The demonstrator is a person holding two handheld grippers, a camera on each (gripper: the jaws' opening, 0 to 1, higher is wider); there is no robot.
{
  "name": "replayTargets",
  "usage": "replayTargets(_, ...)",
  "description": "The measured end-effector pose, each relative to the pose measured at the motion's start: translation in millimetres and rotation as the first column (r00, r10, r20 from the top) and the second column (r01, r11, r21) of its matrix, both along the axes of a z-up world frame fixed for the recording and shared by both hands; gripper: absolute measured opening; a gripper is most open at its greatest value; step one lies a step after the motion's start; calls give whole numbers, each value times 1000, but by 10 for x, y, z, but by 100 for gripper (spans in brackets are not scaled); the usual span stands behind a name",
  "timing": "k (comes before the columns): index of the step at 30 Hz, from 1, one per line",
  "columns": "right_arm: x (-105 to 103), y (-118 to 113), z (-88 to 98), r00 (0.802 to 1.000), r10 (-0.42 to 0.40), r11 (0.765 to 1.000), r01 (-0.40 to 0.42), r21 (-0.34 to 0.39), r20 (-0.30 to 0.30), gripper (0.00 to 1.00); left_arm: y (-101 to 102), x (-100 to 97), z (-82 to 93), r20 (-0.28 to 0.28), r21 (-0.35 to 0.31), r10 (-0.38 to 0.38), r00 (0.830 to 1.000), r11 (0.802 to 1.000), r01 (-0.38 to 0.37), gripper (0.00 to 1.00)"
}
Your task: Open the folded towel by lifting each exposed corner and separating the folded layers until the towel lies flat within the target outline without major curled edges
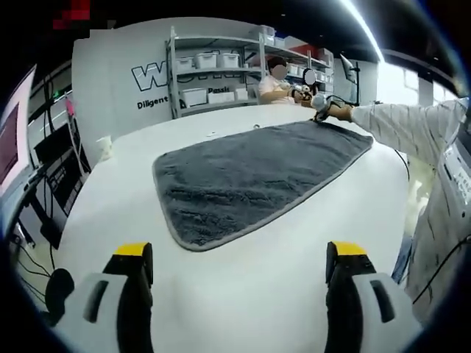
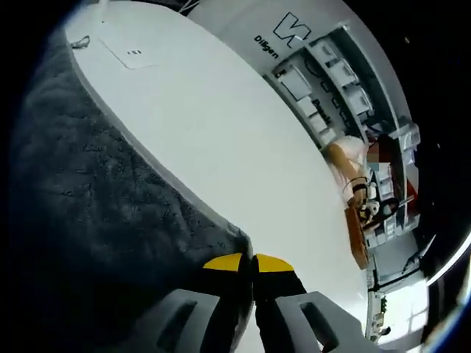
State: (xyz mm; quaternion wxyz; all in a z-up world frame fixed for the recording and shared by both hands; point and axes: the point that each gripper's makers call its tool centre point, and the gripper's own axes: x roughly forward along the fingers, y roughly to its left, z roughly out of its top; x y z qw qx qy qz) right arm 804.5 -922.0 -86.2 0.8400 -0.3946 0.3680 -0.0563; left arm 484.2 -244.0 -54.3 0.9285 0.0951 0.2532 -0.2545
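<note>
In the left gripper view, the left claw hovers with its 2 yellow-tipped jaws wide apart over bare white desk, and the grey towel lies spread flat just ahead of it. At the towel's far right corner, a sleeved arm holds the right claw. In the right gripper view, the right claw is clamped together on the towel edge. Shelves with bins stand beyond the desk.

White table, grey towel apparently flat
</note>
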Motion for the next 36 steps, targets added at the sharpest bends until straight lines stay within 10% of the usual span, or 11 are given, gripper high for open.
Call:
replayTargets(12, -142, -189, 658, 982, 26, 998, -37, 54, 188, 75, -25, -38, 36, 8, -4, 0, 1000, 1000, 0, 96)
replayTargets(20, -568, -400, 737, 986, -43, 976, 7, 215, 164, 89, -138, -53, 98, 20, -12, -15, 1000, 1000, 15, 96)
replayTargets(26, -1106, -424, 439, 999, -39, 947, 37, 320, 0, 85, -231, -122, 144, 19, -4, -41, 999, 999, 41, 96)
replayTargets(36, -1583, -241, 170, 997, 35, 880, 4, 475, -73, 41, -364, -187, 206, 25, -1, -56, 998, 998, 56, 95)
